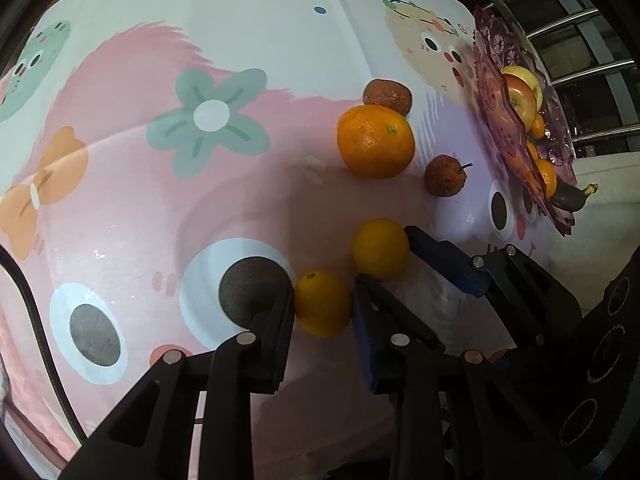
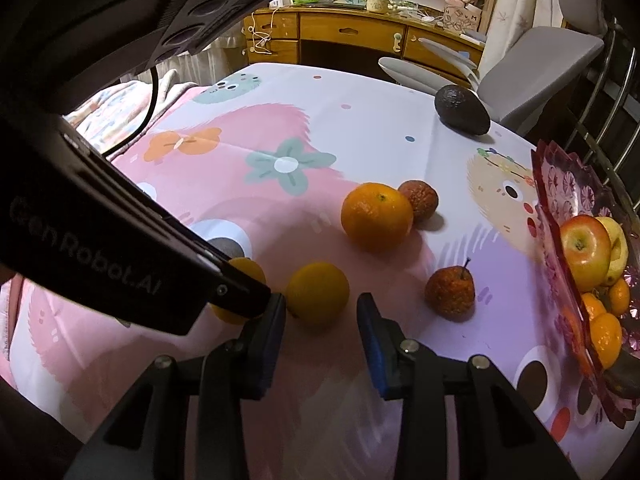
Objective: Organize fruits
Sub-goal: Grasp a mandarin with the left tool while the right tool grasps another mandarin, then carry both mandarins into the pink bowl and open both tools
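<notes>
Pink cartoon-print tablecloth (image 2: 280, 128), orange citrus (image 2: 376, 216)

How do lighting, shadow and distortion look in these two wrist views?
Left wrist: heavy fisheye bulge of the tablecloth, dark vignette corners, soft shadow under the large orange. Right wrist: the left gripper's body blocks the upper left, warm dim room light, sharp fruit, mild glare on the red apple.

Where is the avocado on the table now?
The avocado lies alone at the table's far edge in the right wrist view, beyond the big orange and far from both grippers.
</notes>
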`<state>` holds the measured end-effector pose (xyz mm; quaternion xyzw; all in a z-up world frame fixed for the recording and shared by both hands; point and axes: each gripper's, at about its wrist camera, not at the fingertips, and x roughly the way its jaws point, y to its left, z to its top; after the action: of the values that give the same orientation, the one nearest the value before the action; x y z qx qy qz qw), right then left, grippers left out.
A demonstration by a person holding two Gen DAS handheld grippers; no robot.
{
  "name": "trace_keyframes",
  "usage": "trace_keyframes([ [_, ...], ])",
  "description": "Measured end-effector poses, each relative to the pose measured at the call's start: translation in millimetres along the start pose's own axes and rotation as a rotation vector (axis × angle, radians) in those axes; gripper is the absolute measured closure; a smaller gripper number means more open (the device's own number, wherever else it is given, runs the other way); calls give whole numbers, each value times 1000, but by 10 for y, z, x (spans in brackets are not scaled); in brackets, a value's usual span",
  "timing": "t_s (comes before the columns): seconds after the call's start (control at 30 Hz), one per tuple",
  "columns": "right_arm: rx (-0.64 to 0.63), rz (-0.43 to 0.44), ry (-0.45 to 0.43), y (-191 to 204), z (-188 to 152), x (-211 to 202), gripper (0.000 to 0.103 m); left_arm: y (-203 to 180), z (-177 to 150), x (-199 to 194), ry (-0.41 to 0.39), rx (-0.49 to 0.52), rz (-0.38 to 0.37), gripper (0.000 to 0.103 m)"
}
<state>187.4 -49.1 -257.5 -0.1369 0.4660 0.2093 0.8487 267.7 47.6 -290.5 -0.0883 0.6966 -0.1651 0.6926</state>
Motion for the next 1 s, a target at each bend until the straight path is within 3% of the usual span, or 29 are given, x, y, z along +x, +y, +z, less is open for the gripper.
trace_keyframes([
  [0.3,70,20,10,-61,47,-14,72,148,-107,-312,-62,-7,30,76],
  [0.53,176,11,-23,-122,49,-286,72,177,-168,-705,-138,17,58,76],
  [1.0,345,-88,-155,-239,-12,-1102,72,-395,-331,-1393,-239,155,58,76],
])
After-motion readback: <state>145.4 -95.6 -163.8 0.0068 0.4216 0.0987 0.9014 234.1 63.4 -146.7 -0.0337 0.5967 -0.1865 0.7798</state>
